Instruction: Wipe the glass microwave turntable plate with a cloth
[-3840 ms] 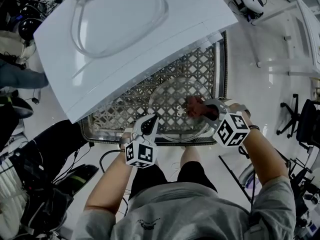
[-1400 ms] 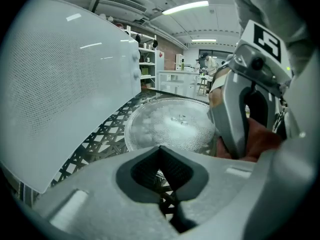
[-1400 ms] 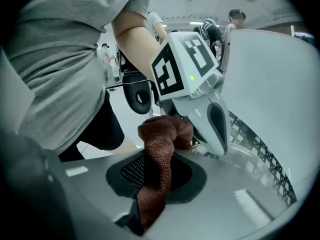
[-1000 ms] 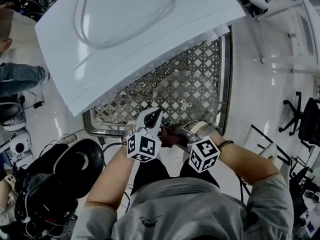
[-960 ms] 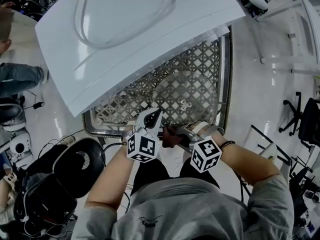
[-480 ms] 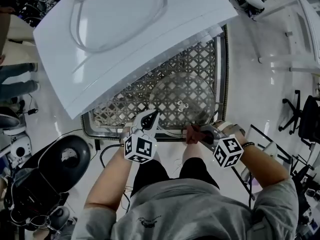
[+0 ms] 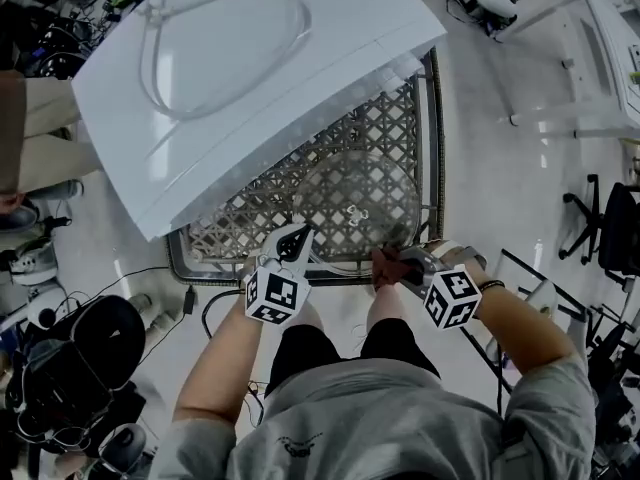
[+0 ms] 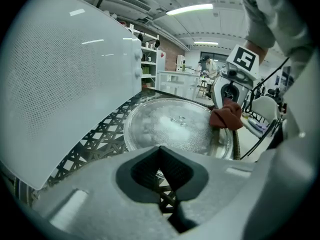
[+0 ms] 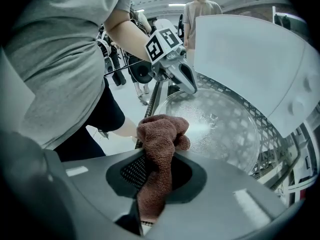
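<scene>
The round glass turntable plate (image 7: 350, 193) (image 8: 170, 126) (image 9: 225, 129) lies flat on a lattice table top (image 7: 250, 218). My left gripper (image 7: 298, 236) (image 8: 160, 149) is shut with nothing in it, its tips at the plate's near-left rim; it also shows in the right gripper view (image 9: 185, 79). My right gripper (image 7: 383, 263) (image 9: 155, 159) is shut on a brown cloth (image 9: 160, 134) (image 8: 226, 116). The cloth's bunched end sits at the plate's near-right rim. Whether it touches the glass I cannot tell.
A white microwave (image 7: 250, 78) stands on the table's far left and overhangs part of the lattice. The table's metal rim (image 7: 435, 138) runs along the right. My own legs are just below the near edge. Gear clutters the floor at left (image 7: 70, 368); a person (image 9: 200, 4) stands behind.
The right gripper with the cloth went from the plate to beside the left gripper, then right along the near rim. The left gripper has kept its place at the rim.
</scene>
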Motion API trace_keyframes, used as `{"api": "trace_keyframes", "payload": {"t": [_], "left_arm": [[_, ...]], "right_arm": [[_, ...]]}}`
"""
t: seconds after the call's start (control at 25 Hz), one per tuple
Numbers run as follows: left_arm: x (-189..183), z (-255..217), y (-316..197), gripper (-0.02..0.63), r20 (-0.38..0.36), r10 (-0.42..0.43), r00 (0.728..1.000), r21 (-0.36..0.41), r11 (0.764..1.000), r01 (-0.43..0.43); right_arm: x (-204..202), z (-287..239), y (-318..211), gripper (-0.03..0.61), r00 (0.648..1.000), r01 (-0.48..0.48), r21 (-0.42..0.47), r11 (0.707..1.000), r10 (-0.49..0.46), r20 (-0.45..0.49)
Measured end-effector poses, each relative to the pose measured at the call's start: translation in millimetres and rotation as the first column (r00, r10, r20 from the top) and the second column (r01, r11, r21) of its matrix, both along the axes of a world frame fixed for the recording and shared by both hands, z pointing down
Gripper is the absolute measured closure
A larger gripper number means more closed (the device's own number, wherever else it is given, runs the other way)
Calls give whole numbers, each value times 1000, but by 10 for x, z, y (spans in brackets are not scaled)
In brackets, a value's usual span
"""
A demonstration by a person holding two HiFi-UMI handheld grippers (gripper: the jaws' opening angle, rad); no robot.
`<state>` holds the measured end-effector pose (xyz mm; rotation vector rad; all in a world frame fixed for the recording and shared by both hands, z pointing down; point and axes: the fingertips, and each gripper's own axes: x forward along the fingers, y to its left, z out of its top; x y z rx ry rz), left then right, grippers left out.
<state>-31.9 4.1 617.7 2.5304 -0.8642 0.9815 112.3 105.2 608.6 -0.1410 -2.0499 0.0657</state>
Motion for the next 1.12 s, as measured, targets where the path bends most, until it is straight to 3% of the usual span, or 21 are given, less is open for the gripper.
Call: {"api": "trace_keyframes", "payload": {"t": [0.2,0.52,0.84,1.12], "left_arm": [[4,14,30,615,-13,-31,999,-52,998,30],[132,-239,35,615,-19,11,1000,-32,999,-11],[135,-1177,-128,615,-78,3,997,58,998,1],[56,-2208,-231,615,-177,-37,984,151,986,65]], "right_arm": [[-22,-59,-32,500,998,-54,-14,998,54,33],[-146,-538,-209,500,974,-186,-5,982,185,133],[-192,-1371,-582,500,930,-312,63,948,291,223],[-151,-2255,-912,500,855,-446,113,888,385,347]]}}
